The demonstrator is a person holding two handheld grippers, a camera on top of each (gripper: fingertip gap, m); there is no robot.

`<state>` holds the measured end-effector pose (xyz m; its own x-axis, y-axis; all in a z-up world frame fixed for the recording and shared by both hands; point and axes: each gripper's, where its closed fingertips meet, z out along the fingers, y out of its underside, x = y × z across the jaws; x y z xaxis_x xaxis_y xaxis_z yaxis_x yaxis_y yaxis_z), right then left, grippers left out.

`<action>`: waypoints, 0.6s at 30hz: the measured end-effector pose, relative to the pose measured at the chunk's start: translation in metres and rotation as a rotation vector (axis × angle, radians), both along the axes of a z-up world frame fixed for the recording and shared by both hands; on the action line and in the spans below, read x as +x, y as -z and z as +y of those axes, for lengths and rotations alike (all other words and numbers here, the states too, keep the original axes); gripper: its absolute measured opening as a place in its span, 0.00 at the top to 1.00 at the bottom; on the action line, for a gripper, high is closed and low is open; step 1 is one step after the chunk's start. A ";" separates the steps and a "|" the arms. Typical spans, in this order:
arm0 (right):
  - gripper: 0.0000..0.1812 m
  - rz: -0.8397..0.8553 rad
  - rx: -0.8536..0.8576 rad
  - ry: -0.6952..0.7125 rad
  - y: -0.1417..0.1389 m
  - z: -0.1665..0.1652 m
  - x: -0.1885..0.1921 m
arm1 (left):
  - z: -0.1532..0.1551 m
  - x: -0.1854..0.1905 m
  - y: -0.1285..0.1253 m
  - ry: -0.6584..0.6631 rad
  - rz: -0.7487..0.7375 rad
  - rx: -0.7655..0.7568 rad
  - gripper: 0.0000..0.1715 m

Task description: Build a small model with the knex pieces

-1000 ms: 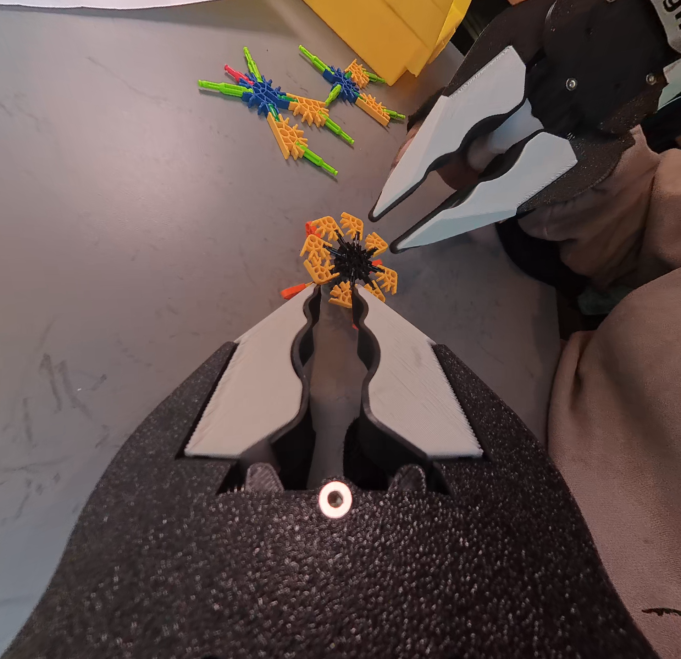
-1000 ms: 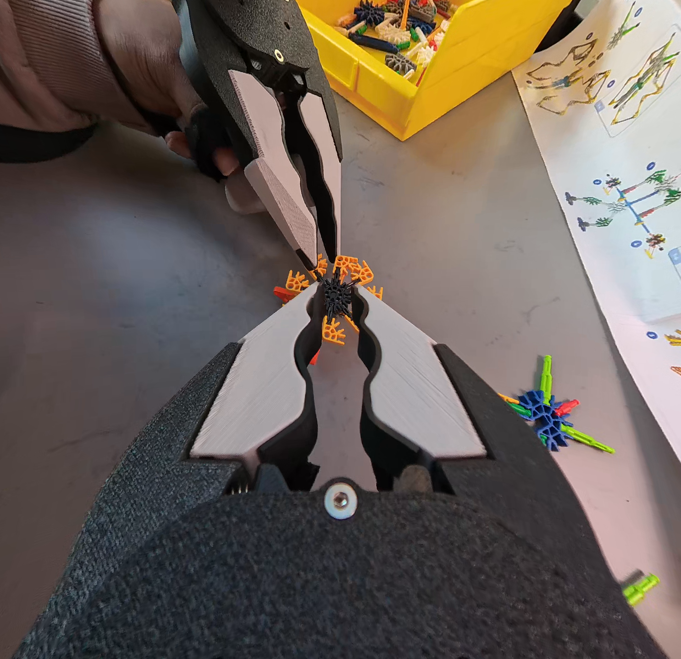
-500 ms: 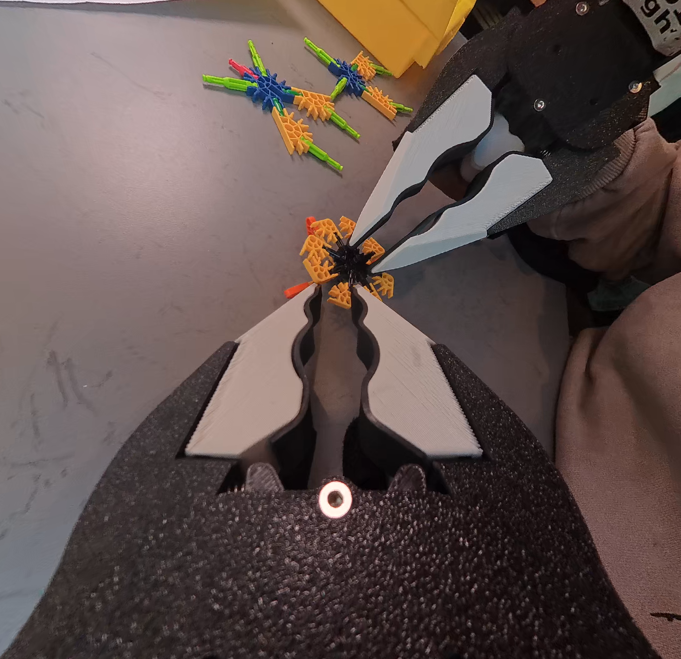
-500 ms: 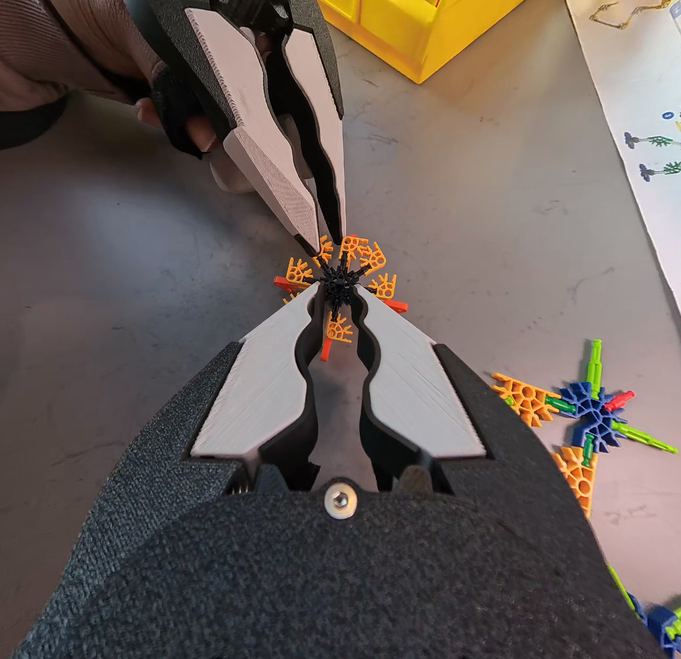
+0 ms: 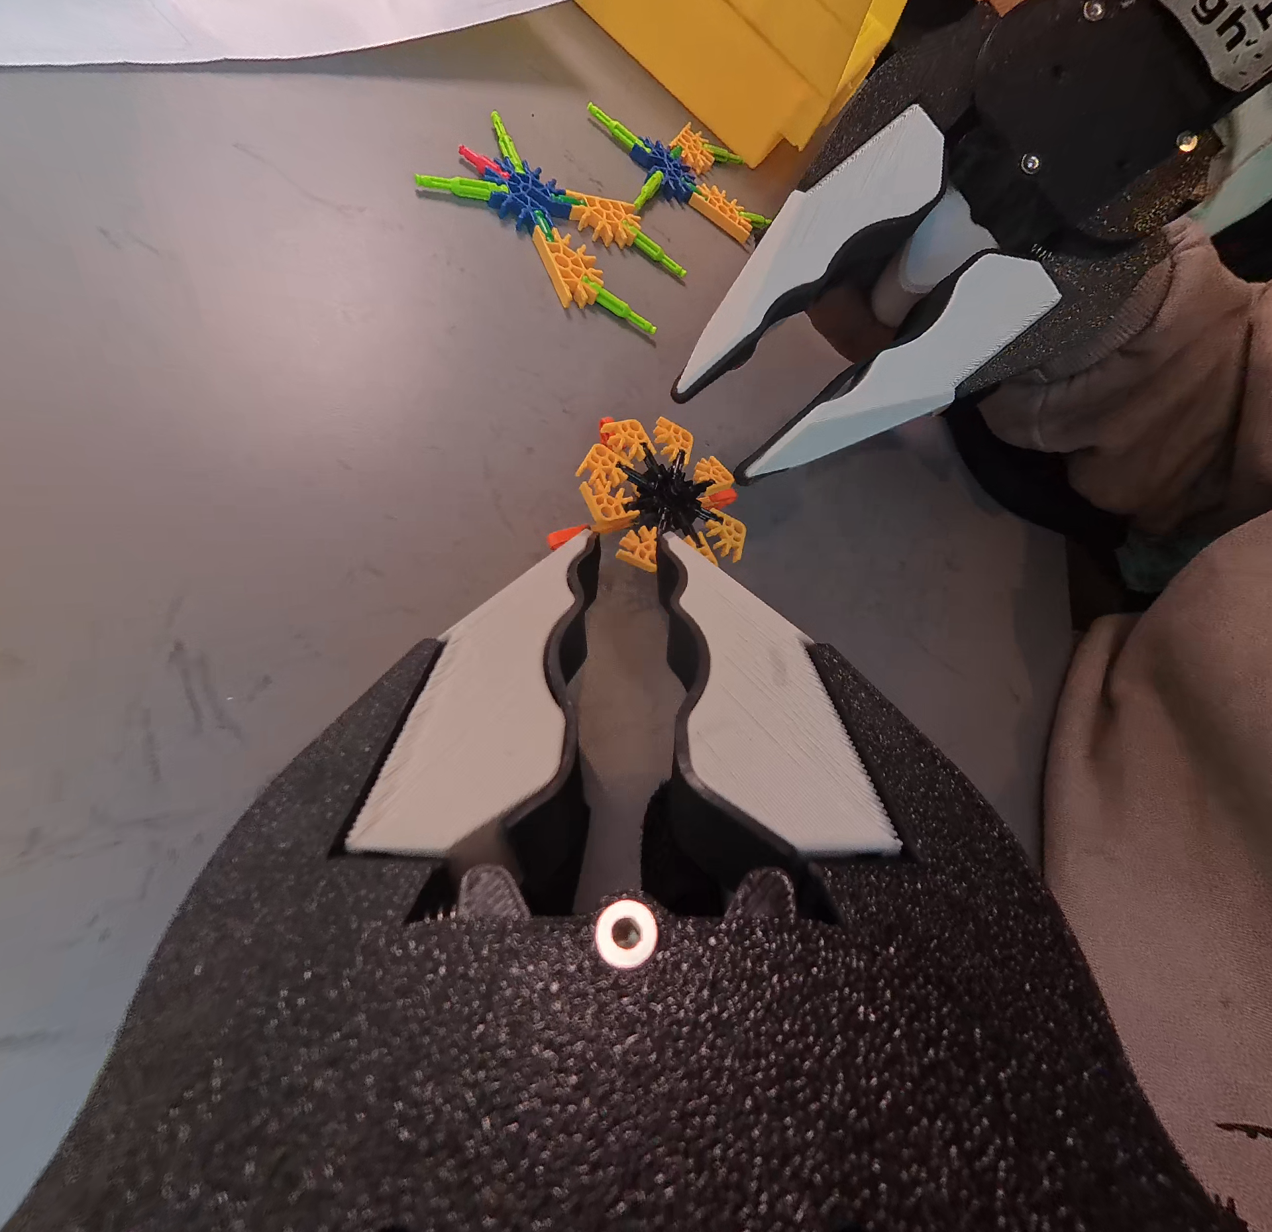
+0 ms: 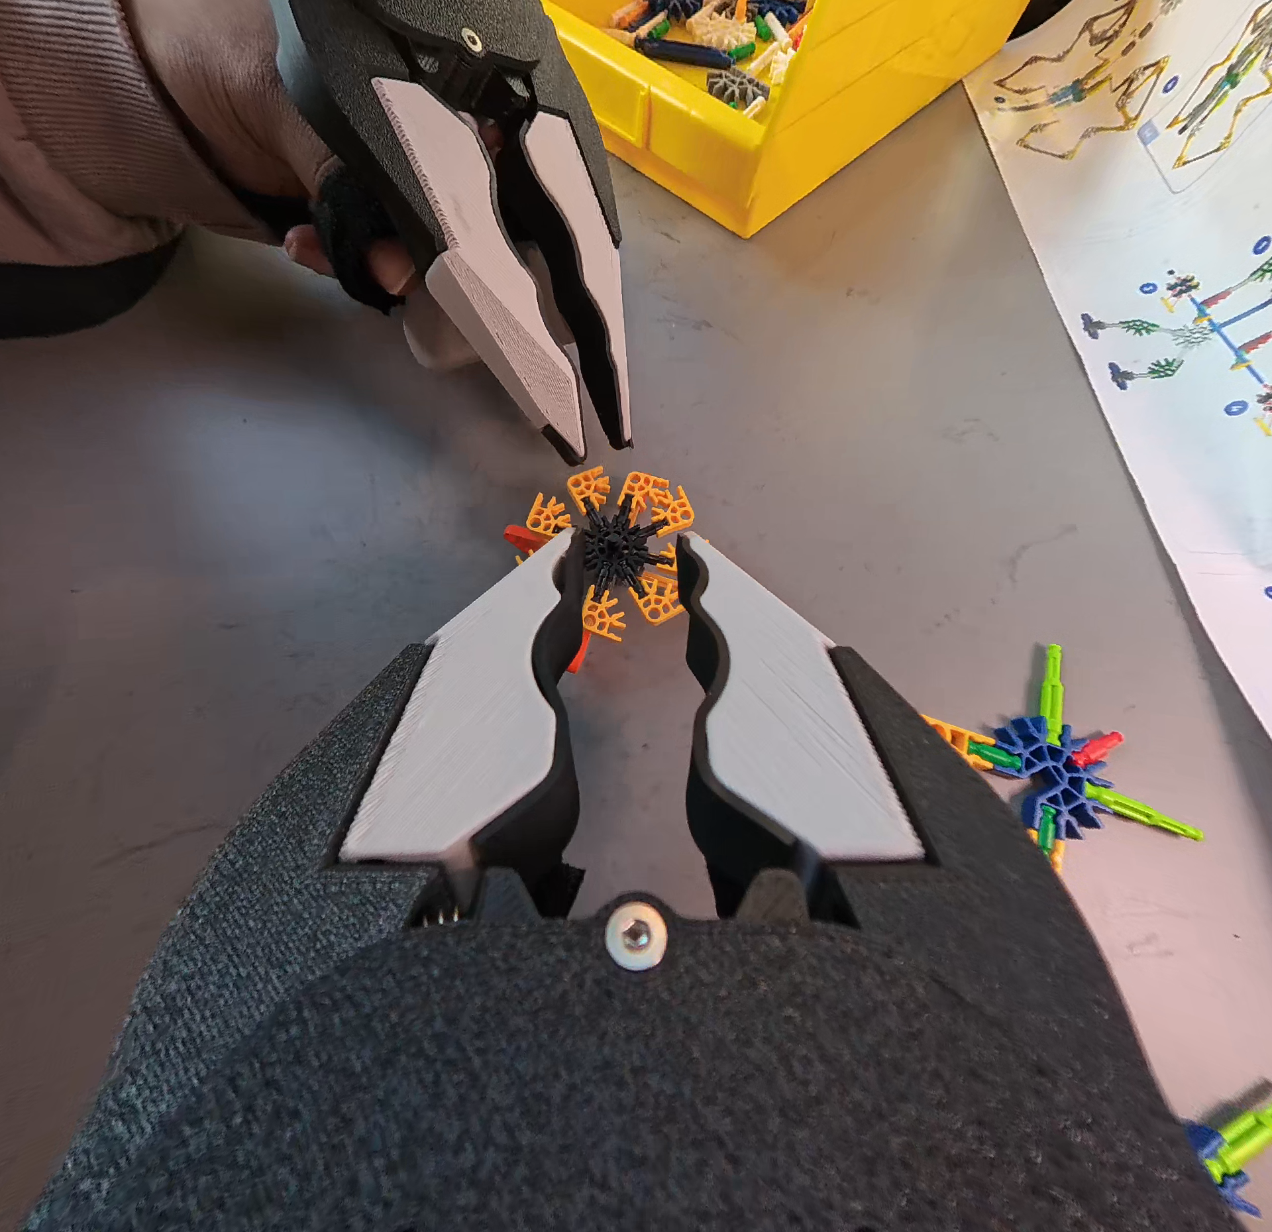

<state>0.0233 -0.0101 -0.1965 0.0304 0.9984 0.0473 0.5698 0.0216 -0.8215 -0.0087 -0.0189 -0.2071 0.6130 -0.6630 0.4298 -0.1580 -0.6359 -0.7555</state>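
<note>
A small assembly (image 5: 664, 496) of a black spiky hub ringed with orange connectors and red rods sits on the grey table. My left gripper (image 5: 626, 539) is closed to a narrow gap on an orange connector at the assembly's near edge. In the right wrist view the left gripper (image 6: 597, 447) has its tips right at the assembly's (image 6: 612, 552) far edge. My right gripper (image 6: 625, 539) is open, its fingers either side of the hub without gripping it. In the left wrist view the right gripper (image 5: 709, 435) stands just off the assembly's right side.
Two blue-hub assemblies (image 5: 526, 190) (image 5: 661, 159) with green rods and orange connectors lie farther back; one shows in the right wrist view (image 6: 1046, 765). A yellow bin (image 6: 757, 145) of loose parts and a printed sheet (image 6: 1170, 304) are beyond. A person's sleeve (image 5: 1170, 786) is at right. My hands' fingertips stand some 4 cm from each other.
My right gripper was shut on the black hub half a second ago; it has opened and drawn back a little. The left gripper keeps the same narrow gap at the assembly.
</note>
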 end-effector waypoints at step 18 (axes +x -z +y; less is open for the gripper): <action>0.78 0.391 0.160 0.232 -0.053 0.040 0.013 | 0.041 -0.051 -0.056 -0.338 0.029 0.427 0.70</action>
